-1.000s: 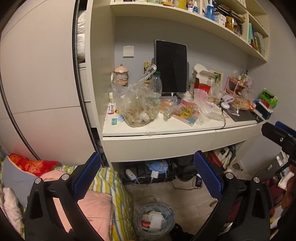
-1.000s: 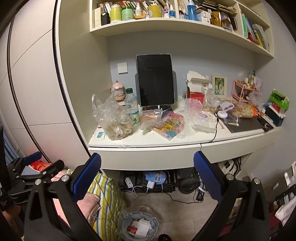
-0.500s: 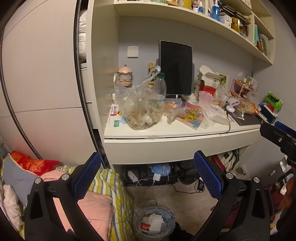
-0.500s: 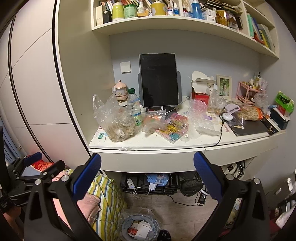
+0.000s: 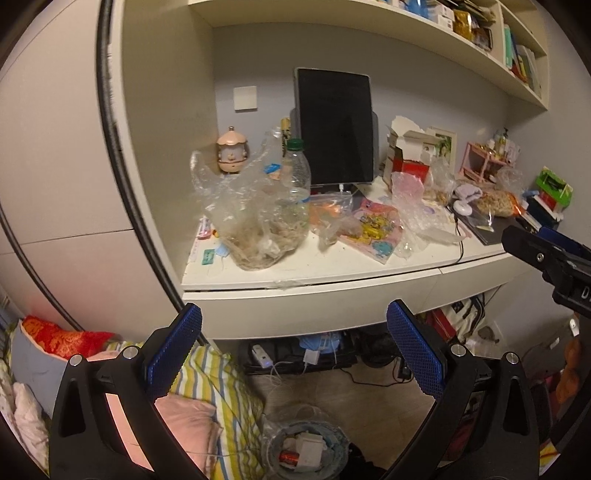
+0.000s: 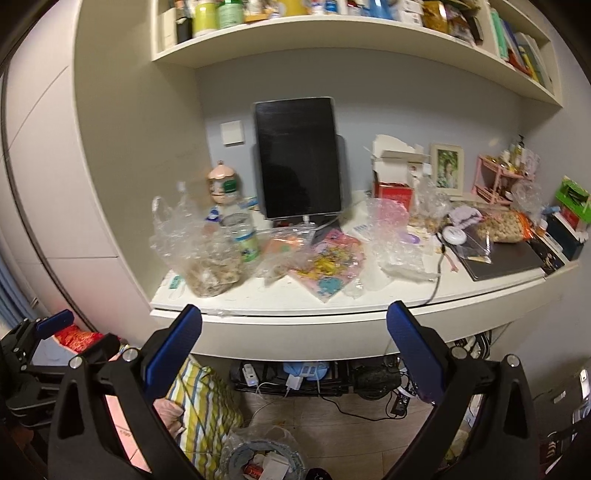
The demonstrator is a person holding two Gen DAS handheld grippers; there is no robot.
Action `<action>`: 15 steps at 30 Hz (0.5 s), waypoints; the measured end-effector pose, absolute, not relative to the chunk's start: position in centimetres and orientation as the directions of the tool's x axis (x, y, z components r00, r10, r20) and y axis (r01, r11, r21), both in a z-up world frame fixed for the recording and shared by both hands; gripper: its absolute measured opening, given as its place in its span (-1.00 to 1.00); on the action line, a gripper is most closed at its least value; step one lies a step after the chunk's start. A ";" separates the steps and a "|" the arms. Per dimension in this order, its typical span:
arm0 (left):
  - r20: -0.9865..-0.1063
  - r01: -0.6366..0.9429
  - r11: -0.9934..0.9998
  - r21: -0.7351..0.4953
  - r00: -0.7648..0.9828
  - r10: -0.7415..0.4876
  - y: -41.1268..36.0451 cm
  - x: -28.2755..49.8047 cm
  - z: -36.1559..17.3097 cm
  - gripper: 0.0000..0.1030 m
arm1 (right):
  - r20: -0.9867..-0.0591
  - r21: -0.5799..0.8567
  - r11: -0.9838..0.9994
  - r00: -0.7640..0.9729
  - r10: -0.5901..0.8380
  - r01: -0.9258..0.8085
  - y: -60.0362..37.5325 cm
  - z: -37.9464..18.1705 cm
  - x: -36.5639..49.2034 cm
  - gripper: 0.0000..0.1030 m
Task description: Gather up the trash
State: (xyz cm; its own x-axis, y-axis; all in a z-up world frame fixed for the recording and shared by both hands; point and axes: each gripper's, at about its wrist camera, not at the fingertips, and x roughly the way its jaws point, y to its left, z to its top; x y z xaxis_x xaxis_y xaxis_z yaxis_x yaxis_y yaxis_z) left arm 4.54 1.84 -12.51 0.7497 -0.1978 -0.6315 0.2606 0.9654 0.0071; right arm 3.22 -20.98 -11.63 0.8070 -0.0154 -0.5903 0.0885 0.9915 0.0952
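Trash lies across the white counter (image 5: 332, 266) at mid-frame: a clear bag (image 5: 255, 225) of scraps left of centre, a bottle (image 5: 295, 184) touching it, and crumpled wrappers (image 5: 417, 214) to the right. A lined bin (image 5: 306, 450) sits on the floor at the bottom edge. Both grippers hover below the counter edge, nothing picked yet. The left gripper (image 5: 293, 354) and right gripper (image 6: 293, 350) have fingers spread wide, empty. The next move probably calls for reaching up to the bag. Only the right view shows the upper shelf's jars (image 6: 218, 14); the left view shows more of the bin.
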 end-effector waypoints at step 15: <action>-0.678 0.406 0.914 0.016 0.676 -0.289 -8.4 9.5 -15.2 0.89 | -0.651 0.127 0.955 0.749 -0.124 0.268 -30.9 -15.3 5.0 0.89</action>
